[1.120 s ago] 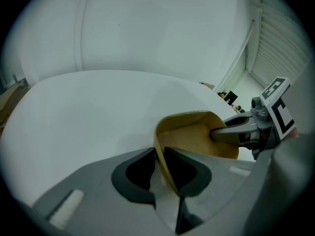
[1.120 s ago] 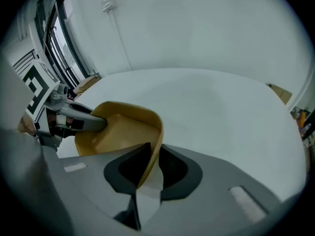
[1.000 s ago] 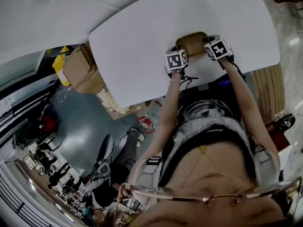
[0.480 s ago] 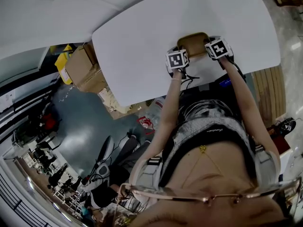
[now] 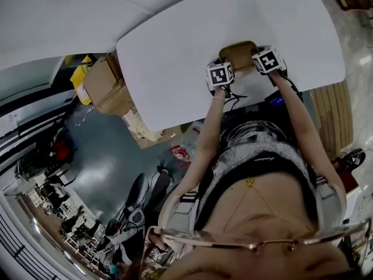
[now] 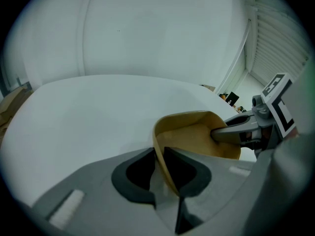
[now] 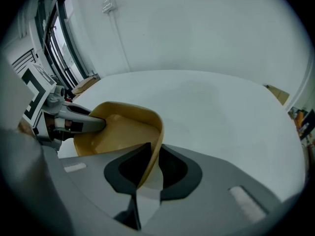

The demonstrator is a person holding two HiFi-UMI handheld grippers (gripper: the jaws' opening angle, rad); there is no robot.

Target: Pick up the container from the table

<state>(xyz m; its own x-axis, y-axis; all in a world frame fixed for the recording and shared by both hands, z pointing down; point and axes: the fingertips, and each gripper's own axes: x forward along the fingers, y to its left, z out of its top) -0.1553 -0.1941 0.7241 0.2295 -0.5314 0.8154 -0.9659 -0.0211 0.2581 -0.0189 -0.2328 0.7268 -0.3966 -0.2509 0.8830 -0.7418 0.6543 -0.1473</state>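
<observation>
- White bench [image 5: 175,45] fills the upper middle of the head view, bare around our work. Cardboard boxes [image 5: 102,83] sit on the floor off its left edge.
- Our left gripper [image 6: 158,162] is clamped on one wall of the tan container [image 6: 197,134], with one jaw inside the rim and one outside.
- Our right gripper [image 7: 151,163] pinches the opposite wall the same way, and each gripper shows across the bowl in the other's view.
- We see the container at the bench's near edge, between the two marker cubes. We cannot tell whether its base is clear of the surface.
- To lift well, we judge both grippers should rise together and level with an even squeeze. They should not pull apart, since the thin wall could flex or slip.
</observation>
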